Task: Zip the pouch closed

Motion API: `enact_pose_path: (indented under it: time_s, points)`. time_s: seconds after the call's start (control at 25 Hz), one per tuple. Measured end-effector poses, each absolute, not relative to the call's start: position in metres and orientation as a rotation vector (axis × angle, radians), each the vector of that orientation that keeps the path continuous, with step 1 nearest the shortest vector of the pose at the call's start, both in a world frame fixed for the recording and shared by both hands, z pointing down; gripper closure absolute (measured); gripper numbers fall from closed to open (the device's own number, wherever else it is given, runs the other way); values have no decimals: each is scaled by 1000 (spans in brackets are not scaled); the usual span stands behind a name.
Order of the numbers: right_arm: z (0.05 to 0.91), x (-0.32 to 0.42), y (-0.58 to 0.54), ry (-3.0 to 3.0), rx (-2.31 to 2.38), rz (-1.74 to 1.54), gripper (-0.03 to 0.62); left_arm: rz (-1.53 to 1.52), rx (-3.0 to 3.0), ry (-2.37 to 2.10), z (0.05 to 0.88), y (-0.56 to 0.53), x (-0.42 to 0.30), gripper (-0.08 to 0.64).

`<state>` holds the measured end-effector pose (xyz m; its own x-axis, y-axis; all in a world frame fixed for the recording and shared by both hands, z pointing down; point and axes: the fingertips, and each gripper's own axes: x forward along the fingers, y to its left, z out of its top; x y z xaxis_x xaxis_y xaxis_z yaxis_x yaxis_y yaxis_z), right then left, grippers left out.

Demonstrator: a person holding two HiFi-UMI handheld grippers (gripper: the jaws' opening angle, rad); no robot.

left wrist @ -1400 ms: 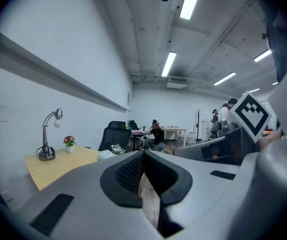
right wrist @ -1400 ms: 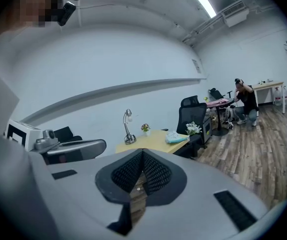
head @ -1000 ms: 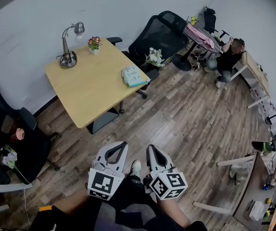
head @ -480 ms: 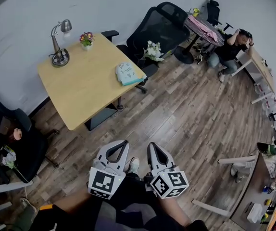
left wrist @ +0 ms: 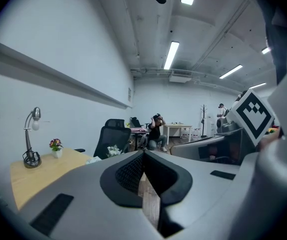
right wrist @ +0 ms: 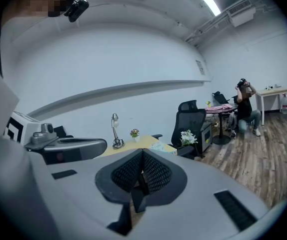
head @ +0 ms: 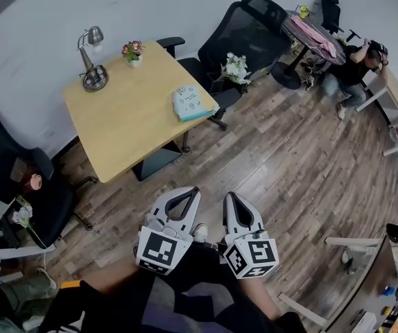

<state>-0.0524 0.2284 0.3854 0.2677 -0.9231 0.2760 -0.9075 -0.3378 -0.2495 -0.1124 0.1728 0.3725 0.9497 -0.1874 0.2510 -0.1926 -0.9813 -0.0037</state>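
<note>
1. Your left claw [head: 193, 190] and right claw [head: 229, 195] hang side by side low in the head view, over the wooden floor [head: 289, 158] and well apart from the counter [head: 123, 137].
2. Left claw: jaws together at the tips, nothing between them.
3. Right claw: jaws together, also empty.
4. The pouch [head: 193, 103] lies flat near the counter's right edge, untouched. It is too small to tell whether its zip is open.
5. A lamp [head: 91, 64] and a flower pot [head: 134, 50] stand along the counter's far side.
</note>
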Motion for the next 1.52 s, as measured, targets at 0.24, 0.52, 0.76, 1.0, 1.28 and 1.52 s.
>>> enact_pose_path:
  time_s: [0.24, 0.52, 0.76, 1.0, 1.28, 1.52]
  points:
    - [384, -9, 228, 1892, -2429, -541, 577, 396, 3122, -414, 368, 175, -71, 551]
    - [393, 21, 233, 2026, -2382, -543, 577, 408, 3109, -487, 371, 188, -36, 551]
    - [410, 37, 230, 2055, -2348, -598, 577, 475, 3073, -548, 384, 186, -30, 551]
    - [421, 60, 209, 2056, -2384, -659, 577, 504, 3034, -528, 396, 166, -9, 551]
    - [423, 92, 178, 2088, -2451, -695, 577, 480, 3013, -475, 398, 129, 30, 551]
    - [428, 113, 133, 2142, -2476, -732, 577, 476, 2971, -501, 406, 83, 46, 551]
